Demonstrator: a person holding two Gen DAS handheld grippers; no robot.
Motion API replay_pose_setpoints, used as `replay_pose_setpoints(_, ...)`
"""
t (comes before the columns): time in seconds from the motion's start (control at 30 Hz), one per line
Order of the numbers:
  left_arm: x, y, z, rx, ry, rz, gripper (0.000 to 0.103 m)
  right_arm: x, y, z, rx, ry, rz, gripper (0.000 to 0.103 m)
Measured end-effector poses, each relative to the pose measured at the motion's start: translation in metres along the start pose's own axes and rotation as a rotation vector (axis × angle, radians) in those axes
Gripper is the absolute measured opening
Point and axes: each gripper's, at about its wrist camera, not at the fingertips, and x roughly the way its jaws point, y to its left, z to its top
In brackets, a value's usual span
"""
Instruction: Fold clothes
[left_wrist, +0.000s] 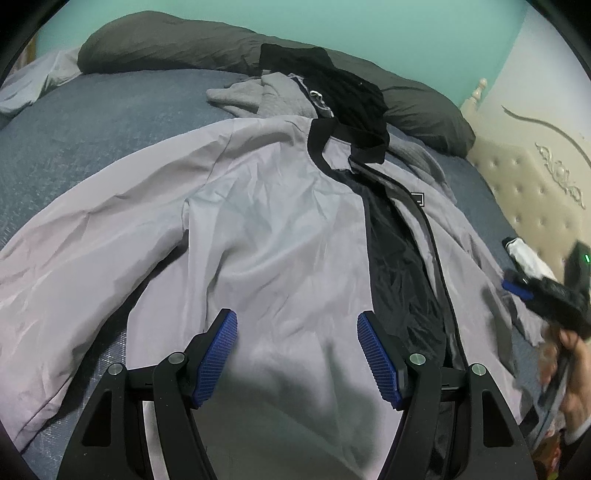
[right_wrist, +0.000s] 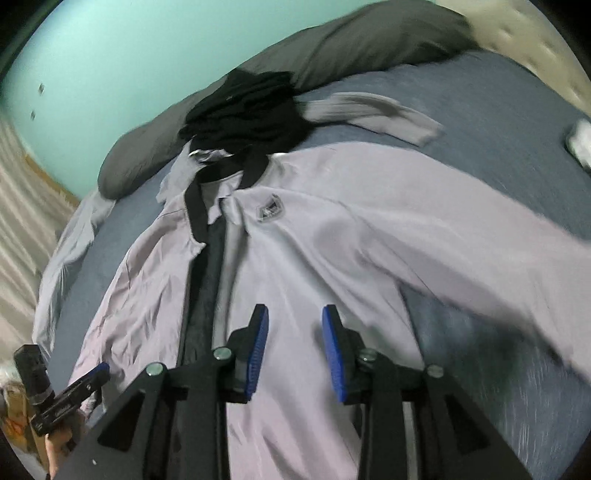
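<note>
The grey jacket (left_wrist: 266, 221) lies spread front-up on the blue bedspread (left_wrist: 92, 122), unzipped, collar toward the black garment (left_wrist: 332, 85) — its long axis running straight away from both grippers. Left gripper (left_wrist: 297, 354) hovers over one front panel, jaws wide and empty; right gripper (right_wrist: 295, 350) over the other, jaws narrower, empty
</note>
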Motion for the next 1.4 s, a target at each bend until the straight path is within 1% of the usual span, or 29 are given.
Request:
replay_pose_setpoints(0.03,-0.002,-0.001,-0.001,0.002,0.000,0.001,0.072,-0.007,-0.008,-0.008,0.029,-0.012,0.004,0.030)
replay_pose_setpoints(0.1,-0.007,-0.004,-0.004,0.006,0.001,-0.004,0.072,-0.021,-0.024,-0.023,0.086,-0.035,0.012,0.035)
replay_pose_setpoints(0.17,-0.012,-0.011,-0.011,0.014,0.010,-0.011,0.072,-0.034,-0.036,-0.039,0.124,-0.062,0.004,0.037)
replay_pose_setpoints(0.27,-0.016,-0.026,-0.024,0.029,0.042,-0.035,0.072,-0.048,-0.040,-0.054,0.137,-0.082,0.012,0.039)
replay_pose_setpoints(0.37,-0.017,-0.047,-0.038,0.051,0.076,-0.040,0.072,-0.061,-0.043,-0.069,0.148,-0.101,0.021,0.041)
replay_pose_setpoints(0.5,-0.016,-0.081,-0.047,0.065,0.103,-0.057,0.072,-0.084,-0.042,-0.074,0.107,-0.137,0.026,0.045)
replay_pose_setpoints(0.63,-0.009,-0.116,-0.054,0.075,0.137,-0.087,0.072,-0.104,-0.055,-0.079,0.141,-0.200,0.049,0.045)
replay_pose_setpoints(0.7,-0.002,-0.131,-0.059,0.086,0.161,-0.088,0.072,-0.107,-0.067,-0.082,0.168,-0.204,0.058,0.049)
replay_pose_setpoints(0.83,0.011,-0.160,-0.068,0.107,0.210,-0.087,0.071,-0.112,-0.090,-0.083,0.216,-0.213,0.072,0.049)
replay_pose_setpoints(0.93,0.019,-0.171,-0.073,0.117,0.231,-0.073,0.071,-0.117,-0.108,-0.081,0.247,-0.225,0.081,0.049)
replay_pose_setpoints(1.07,0.027,-0.183,-0.078,0.127,0.256,-0.054,0.071,-0.124,-0.131,-0.079,0.287,-0.241,0.094,0.052)
replay_pose_setpoints(1.2,0.033,-0.184,-0.082,0.125,0.269,-0.051,0.069,-0.124,-0.148,-0.080,0.311,-0.223,0.096,0.052)
replay_pose_setpoints(1.27,0.035,-0.184,-0.083,0.123,0.274,-0.050,0.066,-0.125,-0.153,-0.079,0.314,-0.225,0.095,0.052)
replay_pose_setpoints(1.33,0.037,-0.184,-0.085,0.122,0.279,-0.050,0.052,-0.127,-0.159,-0.079,0.321,-0.231,0.098,0.052)
replay_pose_setpoints(1.4,0.040,-0.184,-0.086,0.120,0.285,-0.050,0.049,-0.128,-0.163,-0.079,0.329,-0.230,0.103,0.052)
